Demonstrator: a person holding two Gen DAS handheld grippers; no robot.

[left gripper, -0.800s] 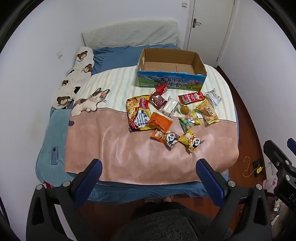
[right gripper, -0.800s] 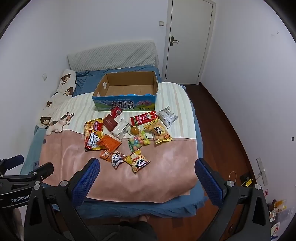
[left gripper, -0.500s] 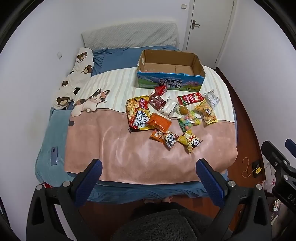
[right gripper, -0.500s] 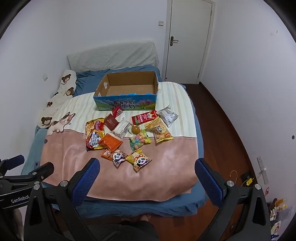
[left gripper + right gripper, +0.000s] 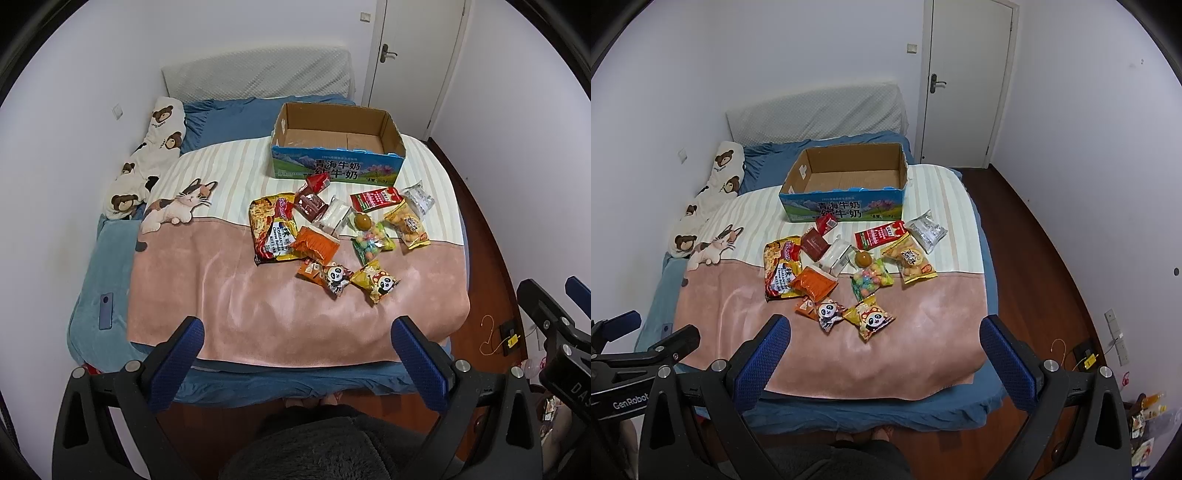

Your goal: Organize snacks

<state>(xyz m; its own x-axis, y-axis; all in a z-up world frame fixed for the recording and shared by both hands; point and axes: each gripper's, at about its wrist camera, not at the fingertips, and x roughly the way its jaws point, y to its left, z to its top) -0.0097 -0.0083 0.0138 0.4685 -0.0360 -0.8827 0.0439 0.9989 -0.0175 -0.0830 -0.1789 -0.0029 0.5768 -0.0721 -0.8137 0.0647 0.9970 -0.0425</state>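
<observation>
Several snack packs lie in a loose pile on the bed: a large noodle bag (image 5: 272, 229) (image 5: 781, 268), an orange pack (image 5: 316, 245) (image 5: 814, 284), two panda packs (image 5: 376, 280) (image 5: 872, 318), a biscuit bag (image 5: 406, 223) (image 5: 911, 258) and a red sachet (image 5: 375, 198). An open, empty cardboard box (image 5: 336, 166) (image 5: 846, 206) stands behind them. My left gripper (image 5: 295, 358) and right gripper (image 5: 884, 356) are both open and empty, held above the foot of the bed, well short of the snacks.
The bed has a pink and striped blanket (image 5: 258, 295) with a cat print (image 5: 177, 206). A bear pillow (image 5: 155, 147) lies at the left. A phone (image 5: 106, 311) lies on the blue sheet. Wooden floor (image 5: 1034, 258) and a door (image 5: 964, 85) are to the right.
Both views have shifted slightly; the bed and snacks sit a little farther up and closer in the frames. Both grippers stay open. Nothing on the bed moved.
</observation>
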